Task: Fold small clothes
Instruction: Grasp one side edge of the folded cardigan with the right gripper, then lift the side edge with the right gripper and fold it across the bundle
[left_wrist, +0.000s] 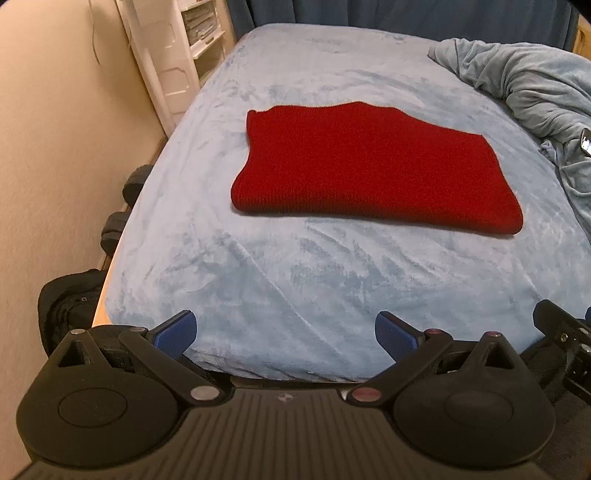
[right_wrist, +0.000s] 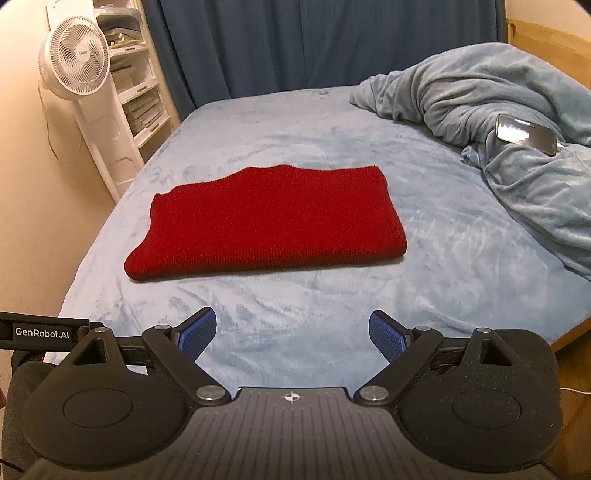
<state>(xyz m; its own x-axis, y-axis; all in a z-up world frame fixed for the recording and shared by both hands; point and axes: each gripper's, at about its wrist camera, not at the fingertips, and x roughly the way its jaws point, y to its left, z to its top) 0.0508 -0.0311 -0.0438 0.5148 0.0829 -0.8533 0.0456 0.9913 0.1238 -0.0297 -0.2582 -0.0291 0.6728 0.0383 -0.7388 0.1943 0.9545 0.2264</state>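
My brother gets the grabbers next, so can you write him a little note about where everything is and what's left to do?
Left gripper: open, empty, held back over the near edge of the bed.
Right gripper: open, empty, also near that edge.
Red knit garment: lies flat mid-bed, touched by neither gripper, already folded into a neat rectangle with a thick fold along its near side.
Rumpled blanket with a phone on it sits at the far right.
Left: probably nothing, or one more fold across if it should be smaller.
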